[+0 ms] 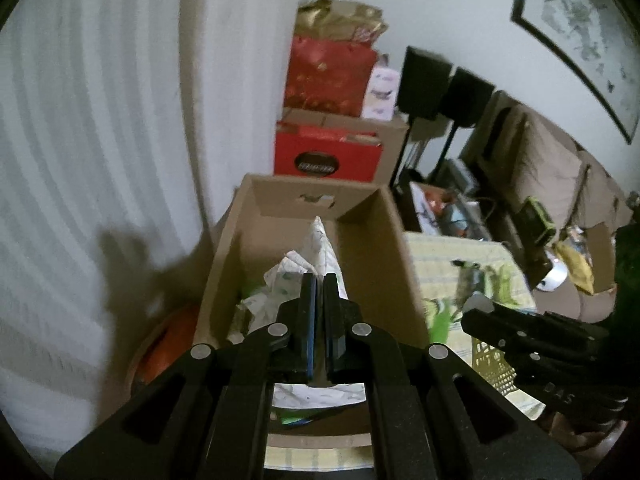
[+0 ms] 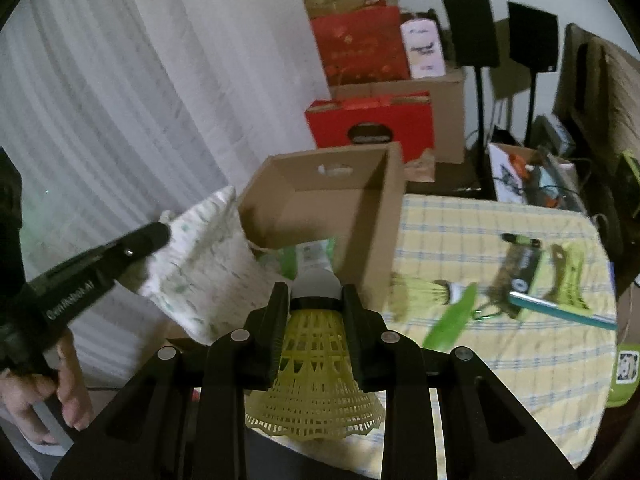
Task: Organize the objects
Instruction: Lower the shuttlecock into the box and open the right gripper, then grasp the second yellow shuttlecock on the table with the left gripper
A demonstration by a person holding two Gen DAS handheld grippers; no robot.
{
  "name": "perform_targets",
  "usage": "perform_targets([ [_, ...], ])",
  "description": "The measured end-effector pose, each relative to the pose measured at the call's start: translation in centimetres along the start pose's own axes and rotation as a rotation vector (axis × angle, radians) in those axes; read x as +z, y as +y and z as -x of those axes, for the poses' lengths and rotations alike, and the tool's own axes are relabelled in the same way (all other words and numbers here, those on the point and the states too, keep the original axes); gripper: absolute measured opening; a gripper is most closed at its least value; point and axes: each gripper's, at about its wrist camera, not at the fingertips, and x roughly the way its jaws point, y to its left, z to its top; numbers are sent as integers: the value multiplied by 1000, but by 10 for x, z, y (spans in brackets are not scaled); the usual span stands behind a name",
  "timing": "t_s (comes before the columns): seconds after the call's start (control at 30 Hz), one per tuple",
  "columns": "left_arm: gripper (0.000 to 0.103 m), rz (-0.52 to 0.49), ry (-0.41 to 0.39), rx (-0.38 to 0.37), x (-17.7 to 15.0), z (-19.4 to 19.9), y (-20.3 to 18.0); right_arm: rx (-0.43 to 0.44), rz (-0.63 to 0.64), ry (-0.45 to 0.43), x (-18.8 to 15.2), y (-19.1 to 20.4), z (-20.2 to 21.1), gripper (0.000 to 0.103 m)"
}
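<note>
While the left gripper (image 1: pixel 319 280) is clamped on a white patterned pouch (image 2: pixel 204 264) above the near left rim of the open cardboard box (image 1: pixel 384 240), the right gripper (image 2: pixel 315 292) clasps a yellow shuttlecock (image 2: pixel 316 368), white cork pointing toward the box's near edge. The box sits at the left edge of the checked tablecloth (image 2: pixel 480 232). To the right lie another shuttlecock (image 2: pixel 420 290), a green clip (image 2: pixel 450 320) and a teal stick (image 2: pixel 560 310), with bare cloth beyond them.

Dim indoor light, soft motion blur, heavy fisheye bending at edges.
</note>
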Motion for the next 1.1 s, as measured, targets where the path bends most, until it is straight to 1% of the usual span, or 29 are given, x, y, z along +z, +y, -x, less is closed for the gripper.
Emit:
perform_targets([
  [0.13, 3, 12, 33, 23, -6, -20, 13, 15, 3, 31, -3, 10, -26, 27],
  [0.33, 5, -9, 95, 41, -14, -44, 17, 31, -9, 64, -9, 13, -60, 27],
  [0.37, 10, -8, 101, 38, -16, -47, 17, 34, -9, 68, -10, 14, -65, 28],
  [0.4, 19, -5, 105, 33, -18, -48, 16, 37, -9, 72, -10, 14, -69, 29],
  [0.5, 32, -2, 106, 37, -19, -51, 17, 31, -10, 84, -14, 13, -78, 31],
  [0.53, 35, 0, 107, 42, -20, -52, 17, 29, -11, 90, -15, 12, -80, 34],
  [0.6, 44, 8, 101, 47, -20, -51, 18, 23, -13, 93, -16, 9, -82, 39],
  [0.63, 45, 13, 96, 44, -20, -50, 18, 22, -14, 92, -17, 9, -81, 41],
  [0.77, 54, 24, 84, 37, -19, -47, 19, 14, -16, 83, -17, 4, -74, 42],
  [0.87, 56, 20, 75, 27, -19, -41, 15, 8, -14, 62, -17, -2, -61, 46],
  [0.93, 61, 13, 69, 13, -20, -36, 9, 0, -17, 50, -16, -8, -54, 47],
  [0.97, 67, 10, 66, 8, -21, -33, 7, -10, -19, 42, -15, -12, -48, 48],
  [1.0, 70, 5, 61, 0, -21, -31, 3, -16, -20, 36, -15, -14, -43, 48],
  [1.1, 70, -12, 63, -34, -23, -26, -9, -40, -23, 16, -15, -25, -28, 52],
])
